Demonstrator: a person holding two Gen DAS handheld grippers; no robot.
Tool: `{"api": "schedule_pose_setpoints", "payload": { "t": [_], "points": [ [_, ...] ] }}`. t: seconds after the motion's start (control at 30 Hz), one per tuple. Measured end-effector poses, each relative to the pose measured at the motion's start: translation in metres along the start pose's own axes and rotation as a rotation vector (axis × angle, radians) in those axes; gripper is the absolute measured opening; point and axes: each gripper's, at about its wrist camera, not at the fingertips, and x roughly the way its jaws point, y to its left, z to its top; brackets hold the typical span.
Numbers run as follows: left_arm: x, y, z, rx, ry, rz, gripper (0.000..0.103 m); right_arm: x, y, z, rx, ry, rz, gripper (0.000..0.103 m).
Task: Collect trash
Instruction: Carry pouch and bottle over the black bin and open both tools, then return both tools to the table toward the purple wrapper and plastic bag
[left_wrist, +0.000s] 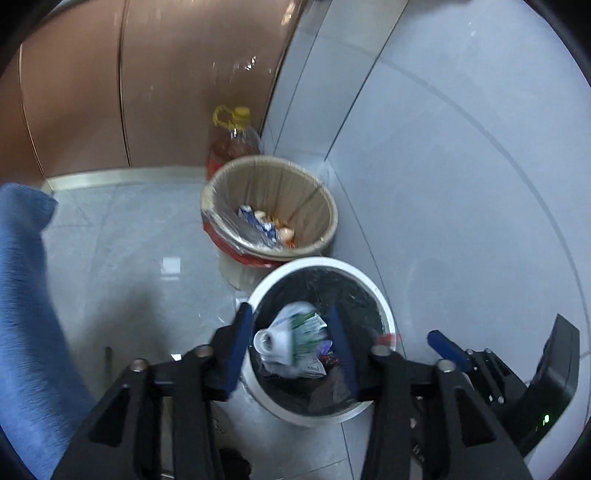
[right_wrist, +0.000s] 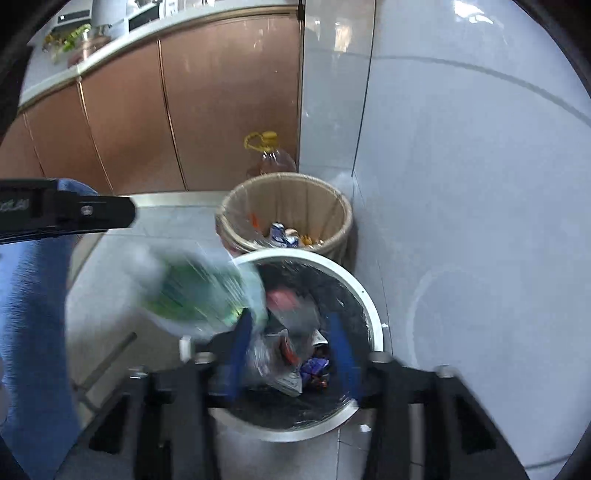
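Both grippers hang above the white bin (left_wrist: 384, 306), which stands on the tiled floor (left_wrist: 122, 266) against the right-hand wall (left_wrist: 461, 166). The bin is lined with a black bag and already holds crumpled wrappers.

The left gripper (left_wrist: 291, 347) has its blue fingers apart. The crumpled white-and-green packet (left_wrist: 295, 339) appears between them over the bin mouth. The fingers do not seem to press on it. Whether the packet is in free fall or already rests on the pile cannot be told. In the right wrist view the same packet (right_wrist: 195, 295) shows as a blurred green-and-white shape at the bin's near-left rim, which suggests fast motion. The release is judged to be in progress.

The right gripper (right_wrist: 291, 350) also has its fingers apart and empty, directly over the bin contents. Its position over the opening likely serves to guard or follow the drop.

A tan basket (left_wrist: 325, 206) with its own liner and scraps stands just beyond the white bin, touching or nearly so. An oil bottle (left_wrist: 232, 144) with a yellow cap stands behind it, in the corner by the brown cabinet (left_wrist: 166, 92).
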Motion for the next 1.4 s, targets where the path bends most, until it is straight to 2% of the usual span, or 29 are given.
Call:
{"api": "schedule_pose_setpoints", "payload": {
  "t": [0.13,0.27,0.47,0.57,0.83,1.03,1.17,1.4],
  "points": [
    [0.002,0.004,-0.008,-0.013,-0.005,-0.021,0.045,0.003,-0.001,-0.006,0.003,0.009,0.005,0.054],
    [-0.018,0.008,-0.015,-0.001,-0.043,0.007,0.045,-0.005,0.002,-0.010,0.006,0.003,0.008,0.056],
    [-0.078,0.013,-0.028,-0.009,-0.153,0.062,0.046,-0.047,0.011,-0.005,0.029,-0.060,0.026,0.062],
    [-0.119,0.011,-0.043,-0.002,-0.221,0.100,0.053,-0.078,0.018,-0.003,0.029,-0.109,0.042,0.065],
    [-0.228,0.004,-0.100,0.007,-0.415,0.225,0.062,-0.176,0.051,-0.007,0.002,-0.260,0.108,0.078],
    [-0.290,0.009,-0.143,-0.009,-0.511,0.327,0.065,-0.226,0.078,-0.020,-0.043,-0.331,0.153,0.091],
    [-0.317,0.012,-0.171,-0.020,-0.551,0.373,0.067,-0.248,0.093,-0.029,-0.063,-0.359,0.181,0.099],
    [-0.348,0.010,-0.212,-0.022,-0.594,0.426,0.068,-0.277,0.108,-0.051,-0.089,-0.376,0.206,0.103]
  ]
}}
